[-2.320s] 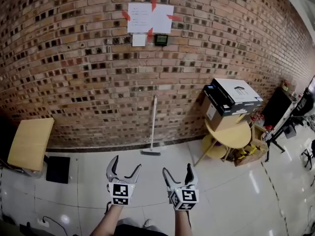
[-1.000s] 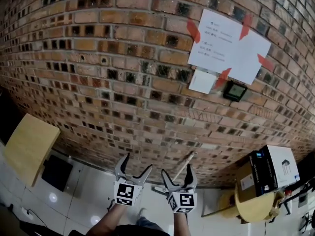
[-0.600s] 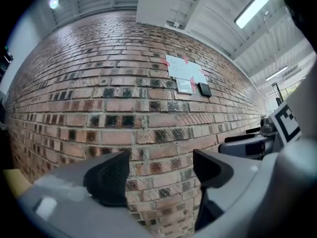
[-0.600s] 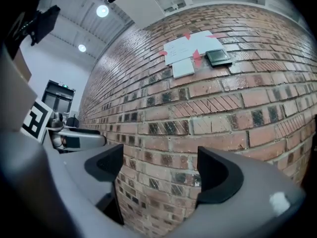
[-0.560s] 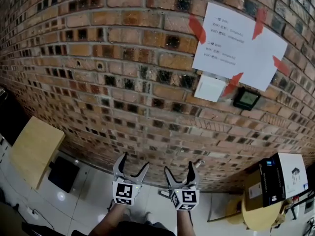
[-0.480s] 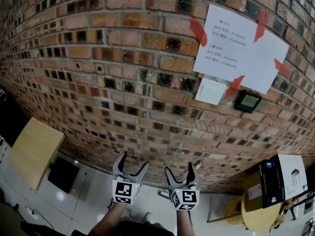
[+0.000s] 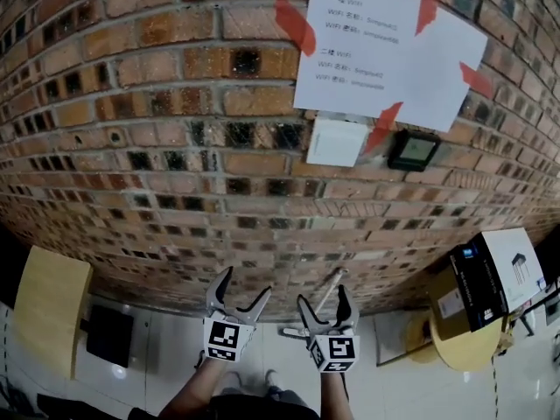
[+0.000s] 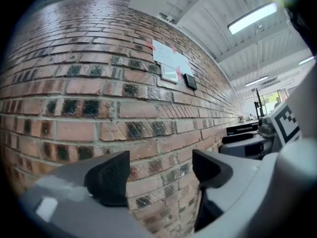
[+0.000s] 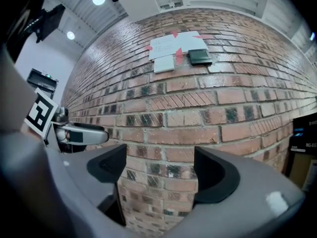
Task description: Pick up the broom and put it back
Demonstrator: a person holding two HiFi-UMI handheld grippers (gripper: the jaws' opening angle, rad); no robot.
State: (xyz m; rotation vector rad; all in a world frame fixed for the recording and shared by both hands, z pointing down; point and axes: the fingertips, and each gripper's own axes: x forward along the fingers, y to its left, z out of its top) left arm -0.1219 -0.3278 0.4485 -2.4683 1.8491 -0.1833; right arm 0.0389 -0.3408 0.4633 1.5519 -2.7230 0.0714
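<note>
The broom leans on the brick wall. In the head view its pale handle (image 7: pixel 331 285) rises behind my right gripper (image 7: pixel 324 305), and its head (image 7: pixel 293 331) lies on the floor below. The right jaws stand wide and are closing. In the right gripper view only bricks show between the black pads (image 9: pixel 213 175), no handle. My left gripper (image 7: pixel 241 292) is open and empty beside it, its pads (image 8: pixel 110 180) facing bare wall.
Taped papers (image 7: pixel 385 51) and a small black device (image 7: pixel 413 150) hang on the wall. At right a black-and-white box (image 7: pixel 490 274) sits on a carton on a round yellow table (image 7: pixel 455 346). A wooden table (image 7: pixel 48 309) stands at left.
Both grippers have moved closer to the brick wall and the broom. The wall and papers now fill more of the head view. Both stay empty.
</note>
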